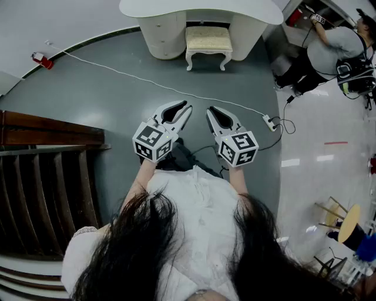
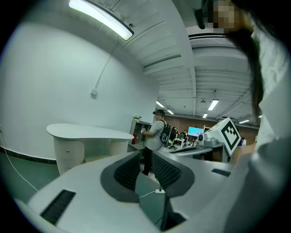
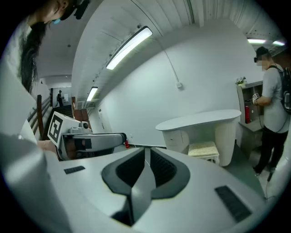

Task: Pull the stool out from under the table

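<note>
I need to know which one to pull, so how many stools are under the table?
1. The stool sits in the knee gap of the table, its front sticking out. Nothing else shows there, though the back of the gap is hidden.

White buttoned blouse (image 1: 197,217), long dark hair (image 1: 135,253)

Nothing readable in this one, tbh. The closest thing to print was the black-and-white squares on the left marker cube (image 1: 154,141) behind the left tongs (image 1: 187,109) and on the right marker cube (image 1: 238,147) behind the right tongs (image 1: 210,111). Those were just blocky patterns, no letters or numbers. A lit screen (image 2: 196,132) glowed far beyond the left tongs, way too small to read.
</note>
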